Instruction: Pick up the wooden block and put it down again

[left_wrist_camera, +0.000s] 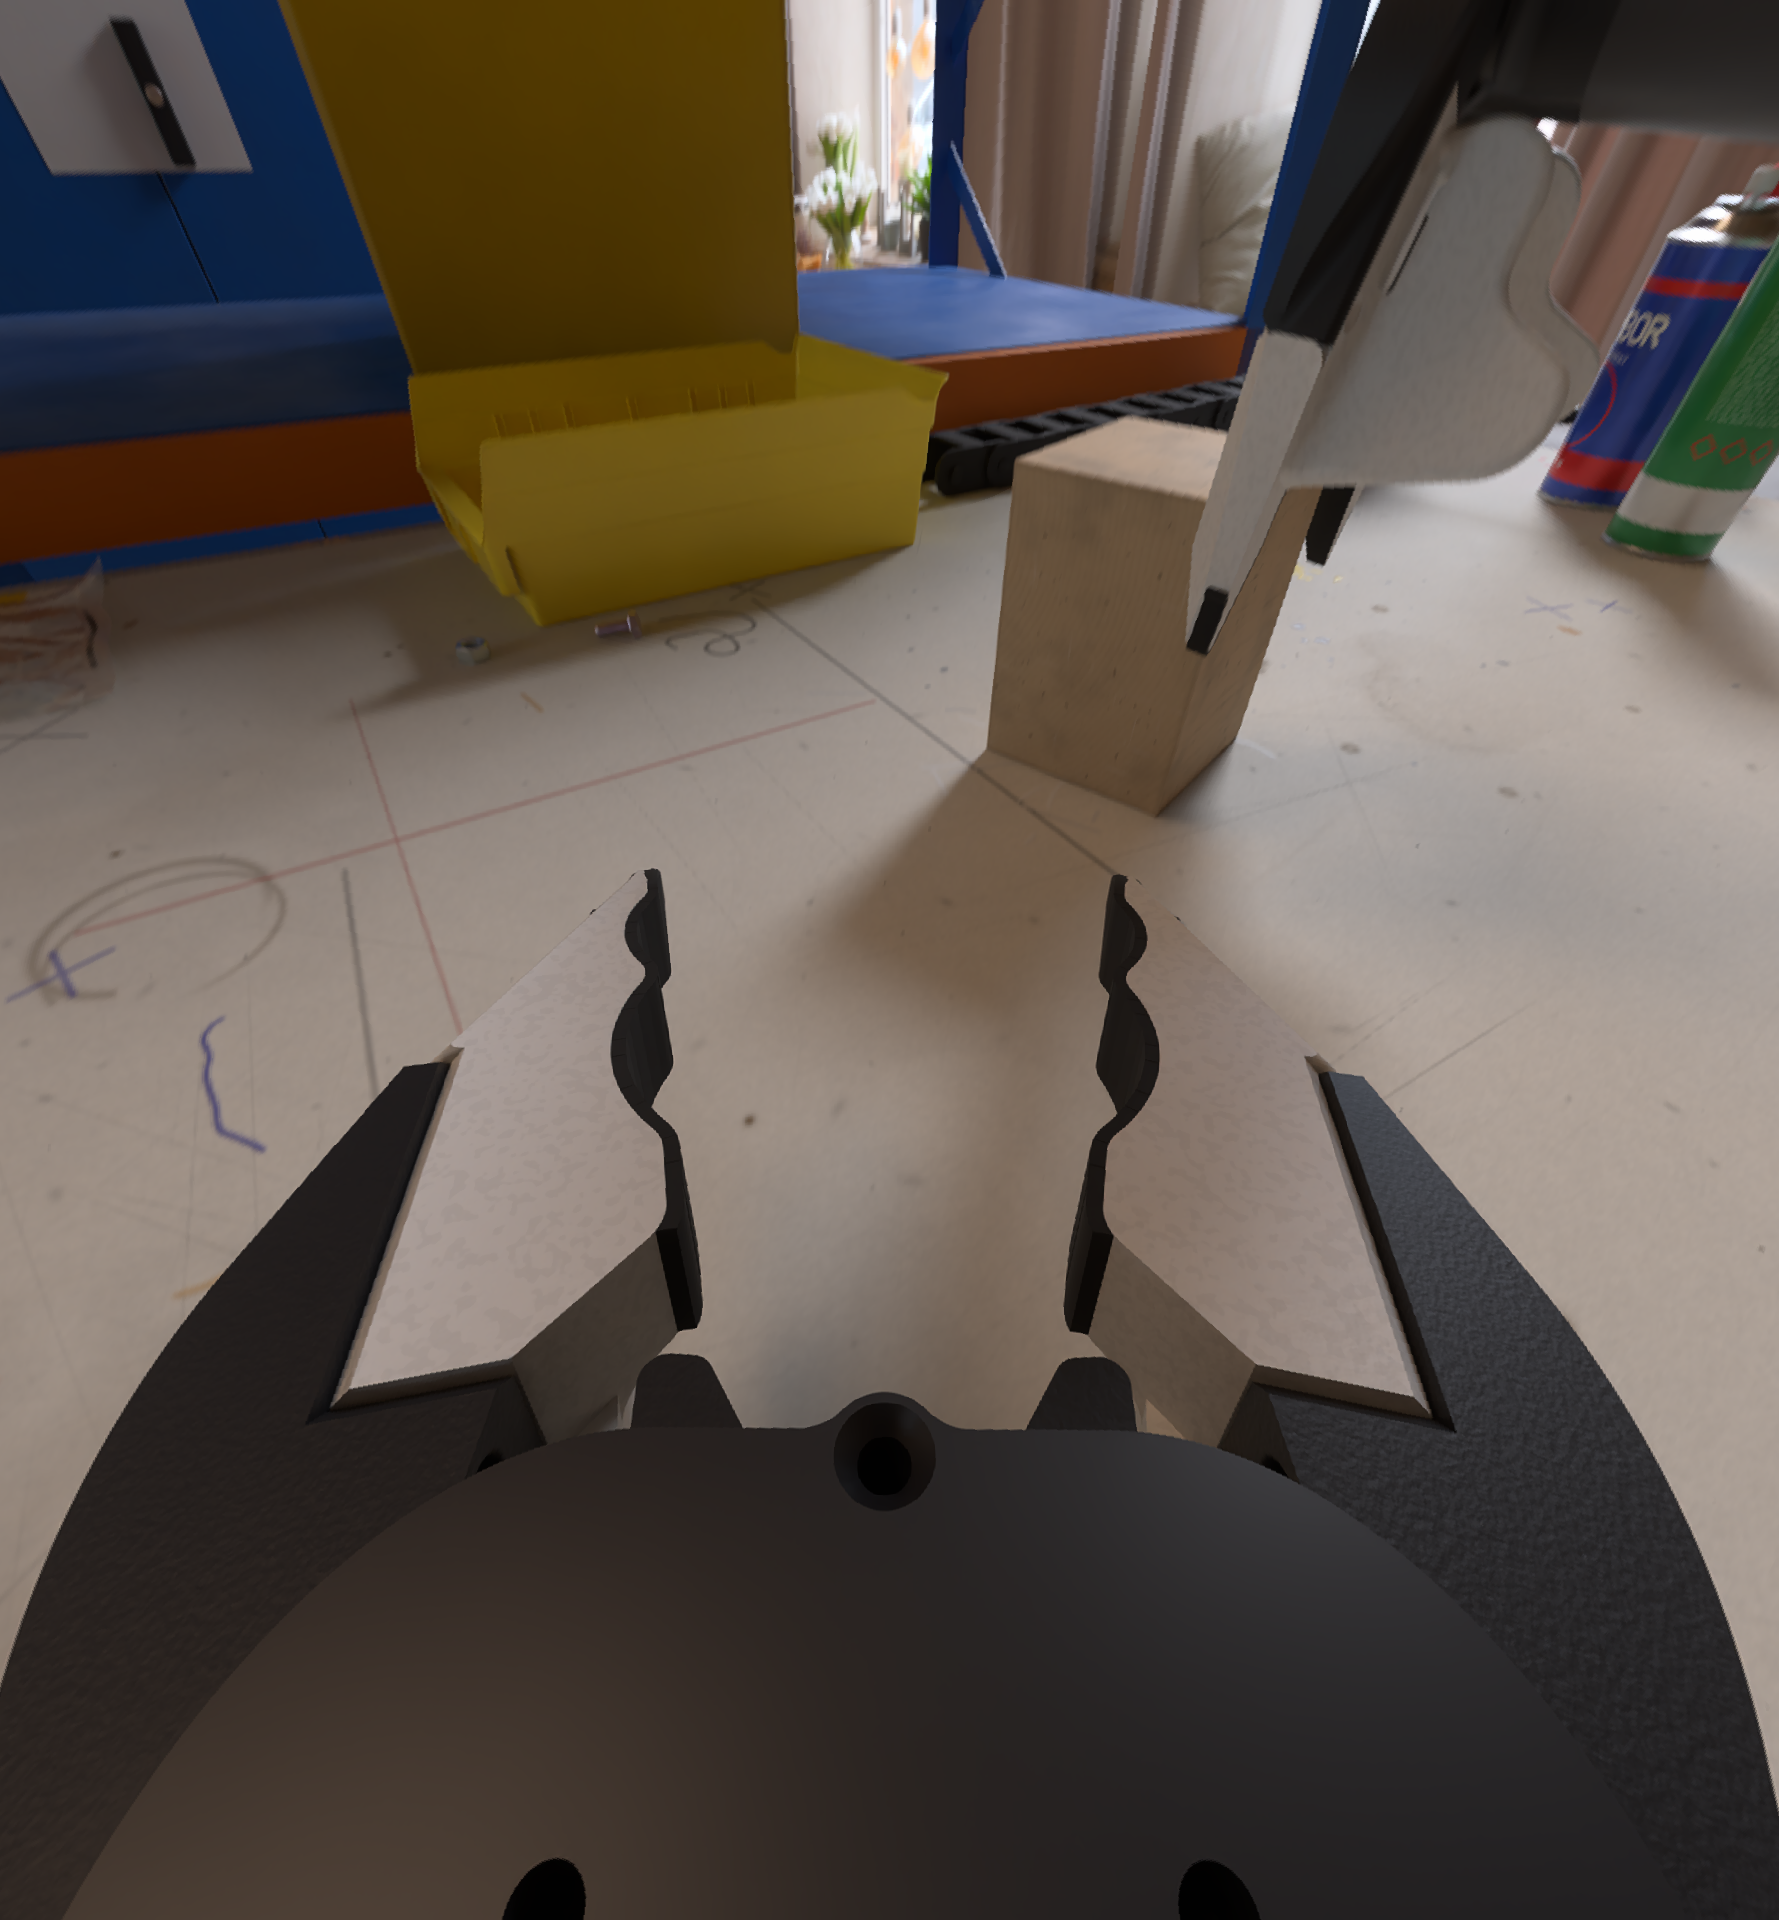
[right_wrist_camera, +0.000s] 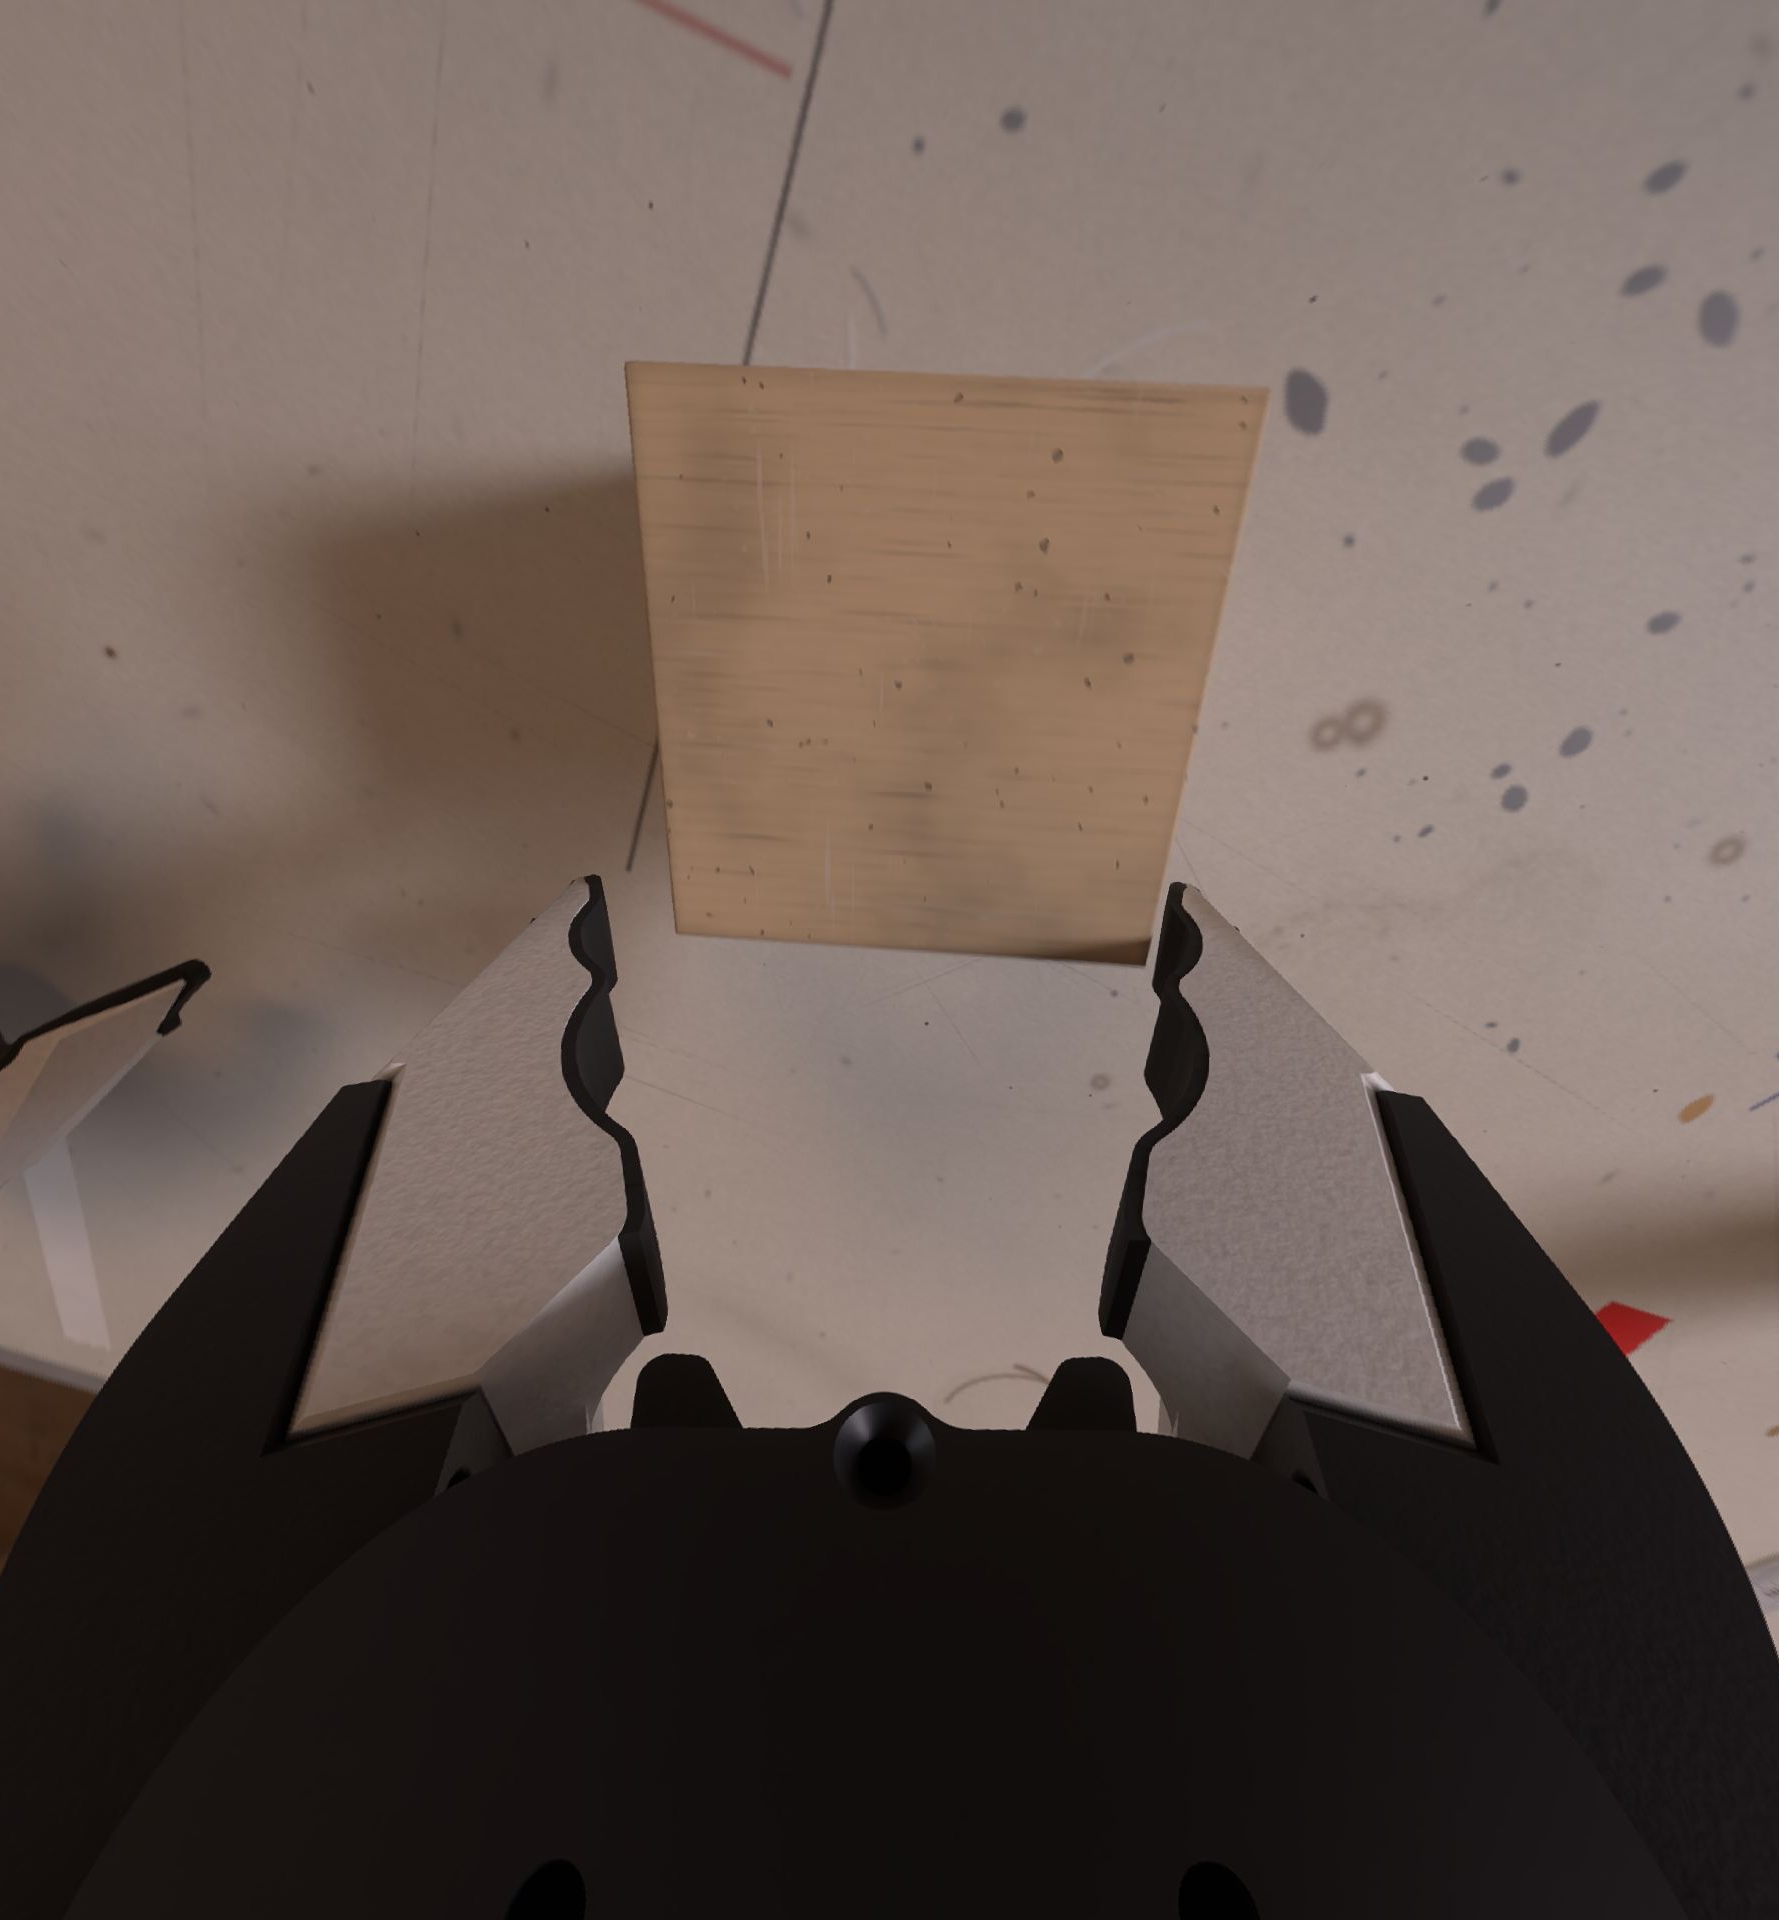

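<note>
Right gripper (right_wrist_camera: 885,894): jaws spread wide, holding nothing, pointing down at the work surface (right_wrist_camera: 345,416). Wooden block (right_wrist_camera: 926,665): stands on the surface directly ahead of the fingertips, its top face toward the camera, its near edge just beyond the tips and roughly in line with the gap between them. From the left wrist view one finger of this gripper lies across the block's right-hand side; contact cannot be told.

Left gripper (left_wrist_camera: 885,883): jaws parted, empty, low over the surface. The block (left_wrist_camera: 1103,603) lies ahead and to its right, well apart.

Yellow bin (left_wrist_camera: 677,488): lid raised, ahead and slightly left of the left gripper.

Spray cans (left_wrist_camera: 1695,353): blue and green, ahead at far right, behind the block.

Blue shelving (left_wrist_camera: 137,343): behind the bin.
</note>
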### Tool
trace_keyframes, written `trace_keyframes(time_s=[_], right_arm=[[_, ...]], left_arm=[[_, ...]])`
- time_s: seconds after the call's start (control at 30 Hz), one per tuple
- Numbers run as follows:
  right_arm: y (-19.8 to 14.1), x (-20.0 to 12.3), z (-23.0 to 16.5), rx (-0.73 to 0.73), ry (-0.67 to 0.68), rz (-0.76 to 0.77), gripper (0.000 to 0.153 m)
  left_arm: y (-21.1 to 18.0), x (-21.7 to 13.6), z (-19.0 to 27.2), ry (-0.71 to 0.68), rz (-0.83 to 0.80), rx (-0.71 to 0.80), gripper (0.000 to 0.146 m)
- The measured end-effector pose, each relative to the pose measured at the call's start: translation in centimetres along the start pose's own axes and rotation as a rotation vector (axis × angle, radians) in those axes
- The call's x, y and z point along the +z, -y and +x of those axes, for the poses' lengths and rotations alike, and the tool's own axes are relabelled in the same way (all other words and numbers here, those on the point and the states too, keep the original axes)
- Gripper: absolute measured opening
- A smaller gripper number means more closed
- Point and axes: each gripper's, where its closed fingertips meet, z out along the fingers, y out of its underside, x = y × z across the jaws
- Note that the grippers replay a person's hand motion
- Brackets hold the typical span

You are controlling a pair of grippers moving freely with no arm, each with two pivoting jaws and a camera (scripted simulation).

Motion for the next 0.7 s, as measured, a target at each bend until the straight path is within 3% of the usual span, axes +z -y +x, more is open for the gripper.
trace_keyframes(time_s=[0.3,0.7], right_arm=[[2.0,0.2,0.4,-0.044,0.037,-0.005,0.101],[2.5,-0.4,0.9,-0.032,-0.036,0.061,0.105]], left_arm=[[-1.5,-0.4,-0.7,-0.019,-0.051,-0.043,0.085],[4.2,0.4,0.9,-0.067,0.044,0.052,0.085]])
